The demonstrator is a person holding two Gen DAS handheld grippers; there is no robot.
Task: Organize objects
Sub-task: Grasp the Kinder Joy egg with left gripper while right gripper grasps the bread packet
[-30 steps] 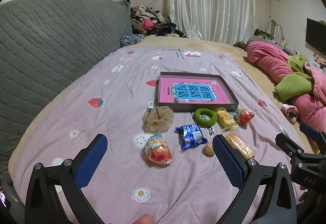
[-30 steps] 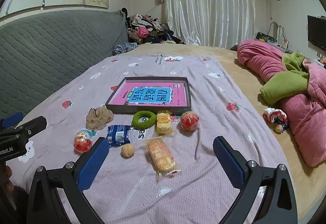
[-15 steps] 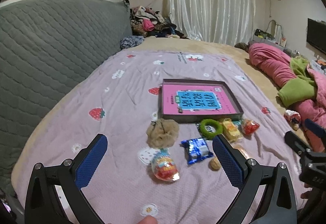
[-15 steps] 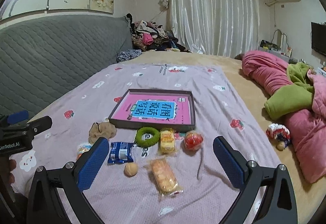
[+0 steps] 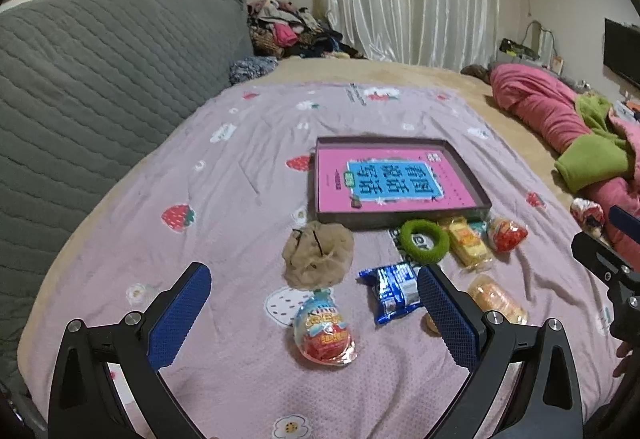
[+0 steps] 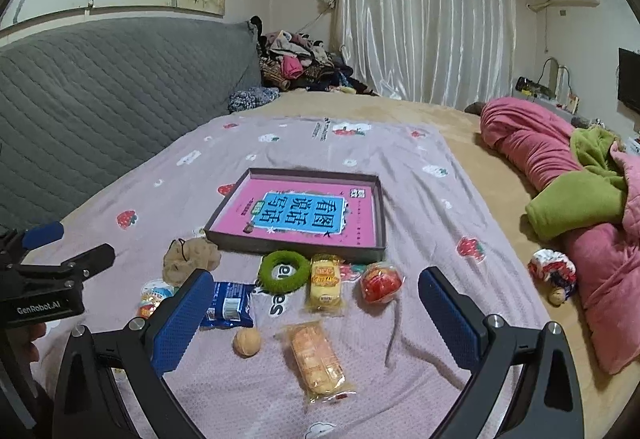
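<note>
You see a shallow tray (image 6: 382,215) holding a pink book (image 6: 300,213), with wrapped snacks (image 6: 316,357) scattered before it.

On the lilac strawberry-print blanket (image 6: 420,175): one shallow grey tray (image 6: 378,207) holding one pink book (image 6: 298,213); one green fuzzy ring (image 6: 284,271); one beige scrunchie (image 6: 192,259); one blue snack packet (image 6: 230,305); two egg-shaped wrapped sweets, one nearer the left side (image 5: 323,331), one red (image 6: 381,282); two clear-wrapped yellow-orange cakes, one by the tray (image 6: 325,282), one nearer (image 6: 316,359); one small tan ball (image 6: 247,342). Grippers: two, left (image 5: 312,315) and right (image 6: 312,315), each with two blue-padded fingers set wide apart.
</note>
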